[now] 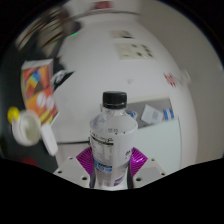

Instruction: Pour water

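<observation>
A clear plastic water bottle (110, 135) with a black cap (115, 99) and a white label stands upright between my fingers. My gripper (111, 162) has its magenta pads (90, 158) pressed against both sides of the bottle's lower body. The bottle hides most of the space just ahead of the fingers. The bottle's base is below what I can see.
A white table surface (150, 80) stretches beyond the bottle. A white spray-type bottle with a yellow cap (30, 125) lies to the left, near a colourful card or package (38, 85). Small items (152, 113) lie to the right of the bottle.
</observation>
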`<state>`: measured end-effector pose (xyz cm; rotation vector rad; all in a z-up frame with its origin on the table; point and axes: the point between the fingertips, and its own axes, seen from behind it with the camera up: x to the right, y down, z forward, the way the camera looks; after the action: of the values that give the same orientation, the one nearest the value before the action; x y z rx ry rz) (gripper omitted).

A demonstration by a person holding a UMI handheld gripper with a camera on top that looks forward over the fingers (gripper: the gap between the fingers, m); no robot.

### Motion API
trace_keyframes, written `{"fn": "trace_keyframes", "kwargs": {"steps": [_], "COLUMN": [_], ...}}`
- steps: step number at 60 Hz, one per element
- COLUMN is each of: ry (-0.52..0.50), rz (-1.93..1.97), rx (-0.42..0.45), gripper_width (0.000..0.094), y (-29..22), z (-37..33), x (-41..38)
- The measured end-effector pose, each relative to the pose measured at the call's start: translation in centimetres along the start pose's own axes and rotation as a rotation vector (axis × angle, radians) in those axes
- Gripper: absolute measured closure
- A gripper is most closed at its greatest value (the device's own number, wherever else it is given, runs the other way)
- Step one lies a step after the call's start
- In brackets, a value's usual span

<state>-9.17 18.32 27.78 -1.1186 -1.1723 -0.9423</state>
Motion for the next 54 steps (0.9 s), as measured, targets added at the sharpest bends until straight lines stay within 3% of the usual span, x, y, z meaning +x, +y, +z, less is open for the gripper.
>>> {"fn": "trace_keyframes", "kwargs": {"steps": [9,15,21,37,46,54], "ry": [-0.014,-0.072,-0.129,-0.180,-0.213,-0.158], "rz": [0.578,0.934,1.188,1.328,1.349,1.389], "rx": [-0.059,-0.123,-0.211,-0.367,-0.393,-0.362], "gripper_width": [0.0521,0.0522,0.0524,0.0523,0.0494,0.0501], "y": [1.5,1.8,6.0,9.9,10.2,10.4], "z": [-1.5,-2.4,-2.9,-2.9,-2.9,-2.9], "x": [2.7,-1.1,-5.3,-17.3,-21.6,-21.2]}}
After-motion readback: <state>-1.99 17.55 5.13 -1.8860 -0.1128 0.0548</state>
